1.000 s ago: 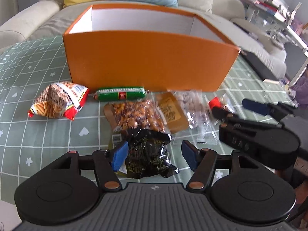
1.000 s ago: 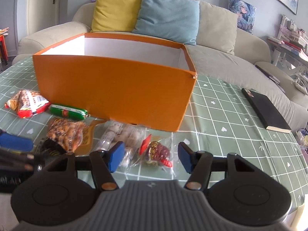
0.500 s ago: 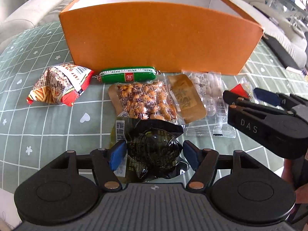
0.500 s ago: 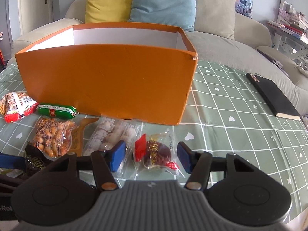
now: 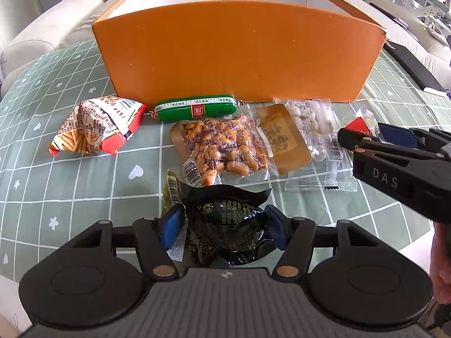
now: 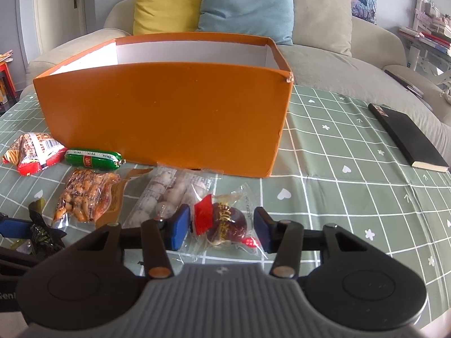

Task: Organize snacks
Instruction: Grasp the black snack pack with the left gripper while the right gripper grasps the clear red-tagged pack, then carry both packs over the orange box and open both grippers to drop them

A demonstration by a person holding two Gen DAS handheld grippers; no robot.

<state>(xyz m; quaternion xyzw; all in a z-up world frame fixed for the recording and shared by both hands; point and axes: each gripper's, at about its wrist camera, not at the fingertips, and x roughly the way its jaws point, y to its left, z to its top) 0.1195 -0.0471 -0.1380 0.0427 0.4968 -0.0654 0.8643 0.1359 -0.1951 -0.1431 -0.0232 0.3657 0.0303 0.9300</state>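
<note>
Left tool (image 5: 222, 222) spread wide, straddling crinkly black foil snack pouch (image 5: 225, 219) at worktop's near edge. Right tool (image 6: 221, 225) equally wide around clear-wrapped dark red candy (image 6: 225, 222). Both probably light, slippery; pinch across bulging middles.

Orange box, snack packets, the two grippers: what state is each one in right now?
Orange box: open-topped, upright.
Black packet: crumpled, on the table between the left gripper fingers.
Left gripper: open.
Red candy packet: sealed, between the right gripper fingers.
Right gripper: open.
Green sausage: wrapped, lying beside the box.
Black notebook: closed, flat.
</note>
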